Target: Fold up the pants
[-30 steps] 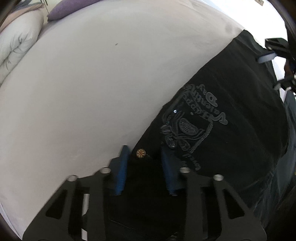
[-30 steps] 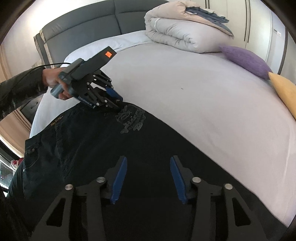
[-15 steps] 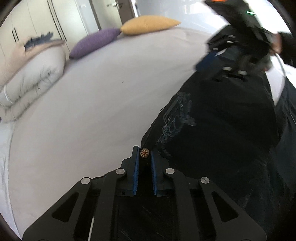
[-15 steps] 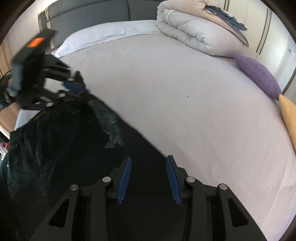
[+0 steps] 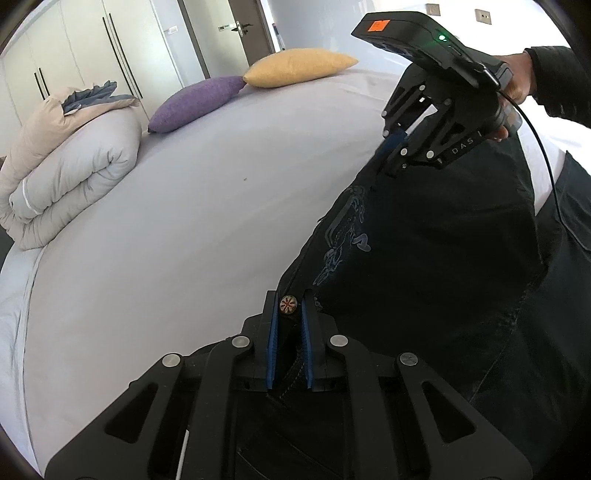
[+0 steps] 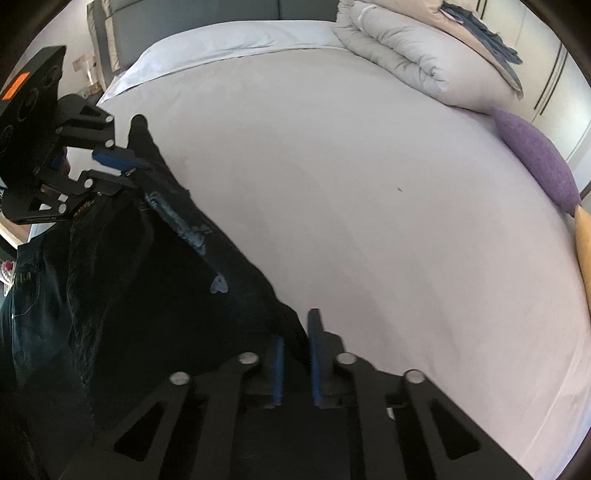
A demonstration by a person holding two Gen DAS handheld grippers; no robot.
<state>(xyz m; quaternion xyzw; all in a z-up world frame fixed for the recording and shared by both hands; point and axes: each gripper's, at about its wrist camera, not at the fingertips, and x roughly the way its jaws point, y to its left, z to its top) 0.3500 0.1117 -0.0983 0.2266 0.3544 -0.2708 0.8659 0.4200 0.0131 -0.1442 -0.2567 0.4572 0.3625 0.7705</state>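
Dark denim pants (image 5: 436, 258) with a pale embroidered design hang lifted above a grey bed sheet (image 5: 166, 236). My left gripper (image 5: 288, 306) is shut on the pants' waistband beside a round metal button (image 5: 288, 304). My right gripper (image 6: 295, 332) is shut on another part of the pants' (image 6: 140, 280) edge. The right gripper also shows in the left wrist view (image 5: 397, 147), pinching the fabric high up. The left gripper shows in the right wrist view (image 6: 122, 162), also shut on the cloth. The fabric stretches taut between both.
A rolled grey and beige duvet (image 5: 70, 162) lies at the bed's far side. A purple pillow (image 5: 199, 101) and a yellow pillow (image 5: 295, 68) lie by it. White wardrobe doors (image 5: 74, 44) stand behind. A dark headboard (image 6: 184, 22) shows in the right wrist view.
Both grippers have shut on the pants' edge and lifted it off the bed. The fabric that lay flat a second ago now hangs between them.
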